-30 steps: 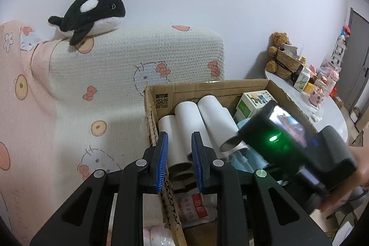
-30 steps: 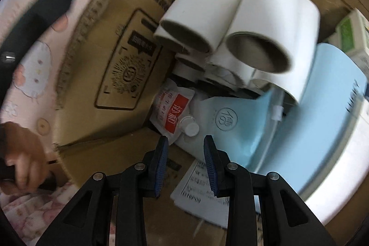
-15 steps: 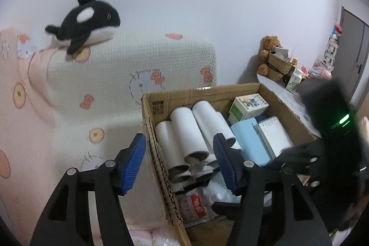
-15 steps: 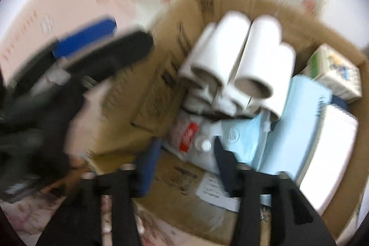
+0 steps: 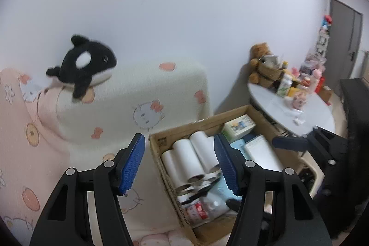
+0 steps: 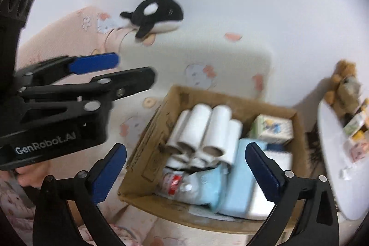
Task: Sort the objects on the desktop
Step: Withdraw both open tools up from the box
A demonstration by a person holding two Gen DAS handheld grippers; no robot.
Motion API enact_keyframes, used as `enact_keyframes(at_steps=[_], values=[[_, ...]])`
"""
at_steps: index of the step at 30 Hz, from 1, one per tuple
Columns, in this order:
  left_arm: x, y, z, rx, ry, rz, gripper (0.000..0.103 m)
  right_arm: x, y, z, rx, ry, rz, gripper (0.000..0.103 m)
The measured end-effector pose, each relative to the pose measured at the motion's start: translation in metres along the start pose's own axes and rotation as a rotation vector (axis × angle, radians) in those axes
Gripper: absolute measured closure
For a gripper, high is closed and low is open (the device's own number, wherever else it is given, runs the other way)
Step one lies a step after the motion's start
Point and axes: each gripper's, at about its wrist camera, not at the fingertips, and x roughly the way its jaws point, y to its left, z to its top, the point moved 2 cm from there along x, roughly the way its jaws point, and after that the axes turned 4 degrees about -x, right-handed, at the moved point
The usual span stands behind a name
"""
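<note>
Above the cardboard box (image 6: 147, 153), right gripper (image 6: 185, 173) opening, seemingly empty.

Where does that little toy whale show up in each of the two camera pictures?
Left wrist view: the whale sits at middle left, on top of the cushion.
Right wrist view: the whale is at upper centre-left, on the same cushion top.
Shared landmark: the cardboard box of white rolls, below and right of it.
</note>
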Motion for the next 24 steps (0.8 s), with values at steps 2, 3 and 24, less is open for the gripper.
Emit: enact_keyframes(at_steps=[2, 3, 24], values=[[-0.017, -0.006, 0.005, 0.024, -0.030, -0.036, 0.036, -0.006, 0.004, 0.003, -0.028, 0.012, -0.082, 0.001], [-0.026, -0.010, 0.007, 0.053, -0.049, -0.026, 0.035, -0.013, 0.008, 0.001, -0.020, 0.012, -0.113, 0.001], [0.019, -0.006, -0.036, 0.233, 0.185, 0.392, 0.033, -0.021, 0.015, -0.029, 0.130, 0.038, -0.293, 0.001]])
